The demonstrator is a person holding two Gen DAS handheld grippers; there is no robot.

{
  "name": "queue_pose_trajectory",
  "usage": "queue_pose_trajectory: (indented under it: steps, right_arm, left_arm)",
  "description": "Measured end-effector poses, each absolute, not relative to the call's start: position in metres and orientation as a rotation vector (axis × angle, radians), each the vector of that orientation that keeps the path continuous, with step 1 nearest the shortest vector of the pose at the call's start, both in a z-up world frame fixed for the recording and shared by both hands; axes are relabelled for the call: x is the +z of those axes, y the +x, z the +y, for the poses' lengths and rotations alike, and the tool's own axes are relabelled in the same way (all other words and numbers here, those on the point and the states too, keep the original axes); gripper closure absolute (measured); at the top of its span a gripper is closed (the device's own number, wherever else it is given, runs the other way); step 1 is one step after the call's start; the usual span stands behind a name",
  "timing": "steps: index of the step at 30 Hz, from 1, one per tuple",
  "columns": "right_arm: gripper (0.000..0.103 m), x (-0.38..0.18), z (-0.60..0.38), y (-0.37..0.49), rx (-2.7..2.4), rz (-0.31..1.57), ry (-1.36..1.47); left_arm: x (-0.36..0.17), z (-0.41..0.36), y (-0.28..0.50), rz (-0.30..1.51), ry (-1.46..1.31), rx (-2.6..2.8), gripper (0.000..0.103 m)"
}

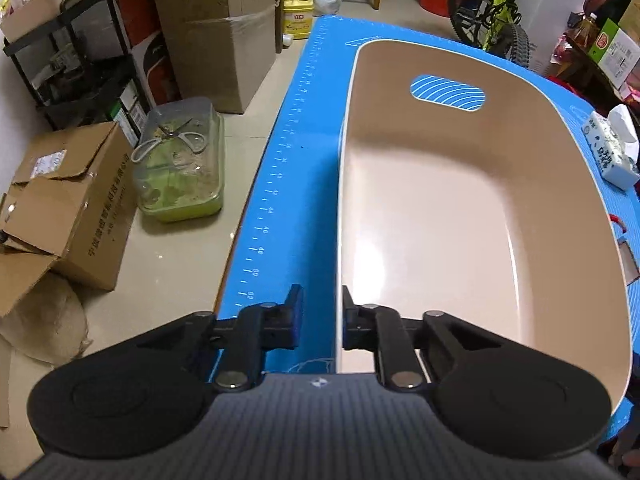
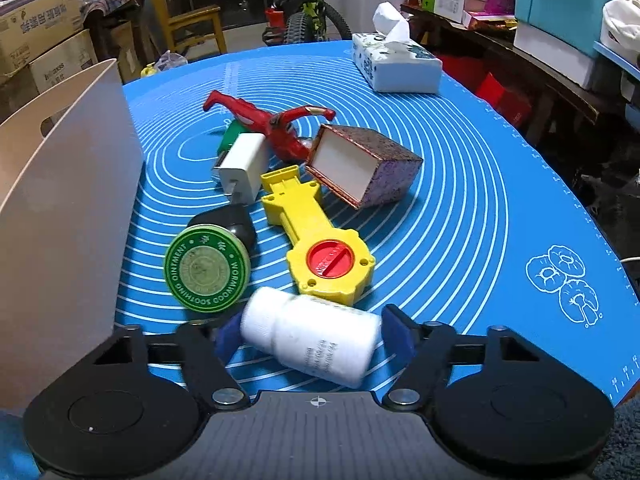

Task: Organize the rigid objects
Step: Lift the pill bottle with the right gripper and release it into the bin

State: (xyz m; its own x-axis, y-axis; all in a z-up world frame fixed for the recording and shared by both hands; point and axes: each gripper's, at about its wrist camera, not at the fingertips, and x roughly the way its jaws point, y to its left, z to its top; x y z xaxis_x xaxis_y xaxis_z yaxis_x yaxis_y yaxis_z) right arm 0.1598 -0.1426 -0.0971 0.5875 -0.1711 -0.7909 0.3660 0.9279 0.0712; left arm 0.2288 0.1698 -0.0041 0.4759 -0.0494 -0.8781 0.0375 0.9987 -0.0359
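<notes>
We see the beige plastic bin (image 2: 60, 216) cut off at the frame's left edge; the black round object (image 2: 236, 220) hides partly behind the green ointment tin (image 2: 207, 268).

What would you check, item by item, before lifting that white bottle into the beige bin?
1. White bottle between the right gripper's fingers: ok.
2. Pads pressing firmly on it: cannot tell.
3. Left gripper astride the beige bin's near wall: ok; firm pinch: cannot tell.
4. Room inside the bin: ok, nothing in it.
5. Green ointment tin and yellow toy lie close to the bottle: not ok, may get nudged.
</notes>
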Motion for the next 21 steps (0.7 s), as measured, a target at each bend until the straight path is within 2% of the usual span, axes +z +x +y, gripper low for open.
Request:
queue_pose_trajectory:
  steps: [1, 4, 6, 14, 21]
  right_arm:
    - [0.033, -0.097, -0.142, 0.16, -0.317, 0.893, 0.235]
    - [0.033, -0.097, -0.143, 0.157, -0.314, 0.891, 0.236]
    - [0.033, -0.096, -0.144, 0.155, -0.319, 0.891, 0.241]
    - [0.033, -0.077, -0.147, 0.143, -0.313, 0.836, 0.234]
    - [0.033, -0.034, -0.147, 0.142, -0.271, 0.723, 0.236]
  left_arm:
    - [-0.004, 0.17, 0.229, 1.074, -0.013, -0.053, 0.086]
    - [-0.005, 0.167, 0.23, 1.076, -0.02, -0.064, 0.097]
    - [-0.005, 0.164, 0.23, 1.073, -0.006, -0.06, 0.098]
    - [-0.006, 0.165, 0.23, 1.07, -0.008, -0.062, 0.099]
    - [-0.007, 0.165, 0.229, 1.069, -0.009, -0.062, 0.099]
